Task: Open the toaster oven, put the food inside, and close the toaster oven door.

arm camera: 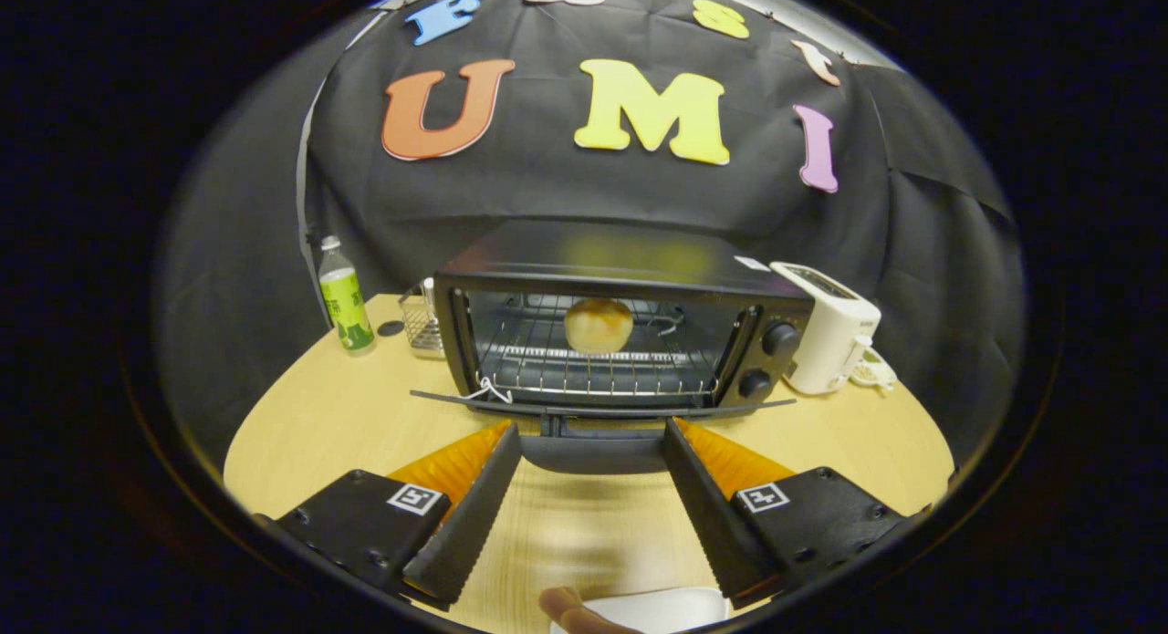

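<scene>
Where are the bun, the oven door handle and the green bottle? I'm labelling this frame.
bun (598,326): gripper view, middle of its crust.
oven door handle (593,453): gripper view, middle of the bar, between the open hand-held gripper (591,442) fingers.
green bottle (346,307): gripper view, label.

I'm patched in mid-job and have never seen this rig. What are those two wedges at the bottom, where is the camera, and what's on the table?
The camera rides on a handheld gripper, looking forward along its two fingers; those are the wedges. They stand open and hold nothing, with the handle of the toaster oven's lowered door between their tips. On the wooden table sits the toaster oven, a bun on its rack. Left of it are a green-labelled bottle and a small wire basket; right of it, a white toaster. Nearest the camera is a white plate with a sausage.
</scene>
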